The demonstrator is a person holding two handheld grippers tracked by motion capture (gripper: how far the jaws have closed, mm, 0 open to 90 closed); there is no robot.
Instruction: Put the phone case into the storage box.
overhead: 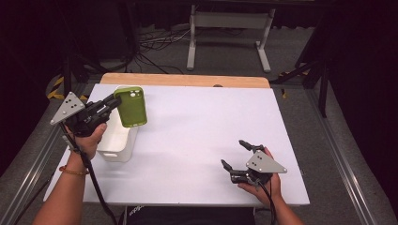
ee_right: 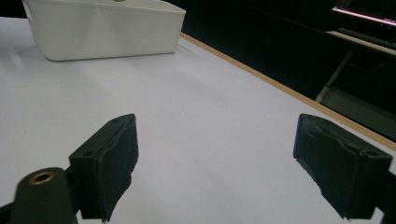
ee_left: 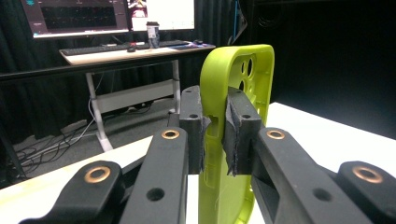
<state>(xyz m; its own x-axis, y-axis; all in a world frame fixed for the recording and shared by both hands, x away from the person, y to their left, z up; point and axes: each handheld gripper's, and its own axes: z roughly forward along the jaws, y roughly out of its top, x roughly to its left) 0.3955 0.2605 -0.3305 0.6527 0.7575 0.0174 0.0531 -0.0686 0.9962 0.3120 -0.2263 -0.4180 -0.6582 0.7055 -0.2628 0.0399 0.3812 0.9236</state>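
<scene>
Above the white bin (overhead: 117, 145), the left gripper (overhead: 109, 104) pinches a green phone case (overhead: 131, 107) upright, while the right gripper (overhead: 237, 154) gapes empty, well apart.

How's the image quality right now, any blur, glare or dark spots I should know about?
High view: the white table is evenly lit, the surroundings nearly black. Left gripper view: the green phone case and the left claw gripping it are fairly sharp; the desk monitors behind glare bright. Right gripper view: the open right claw is soft and close, the white bin slightly blurred.
</scene>
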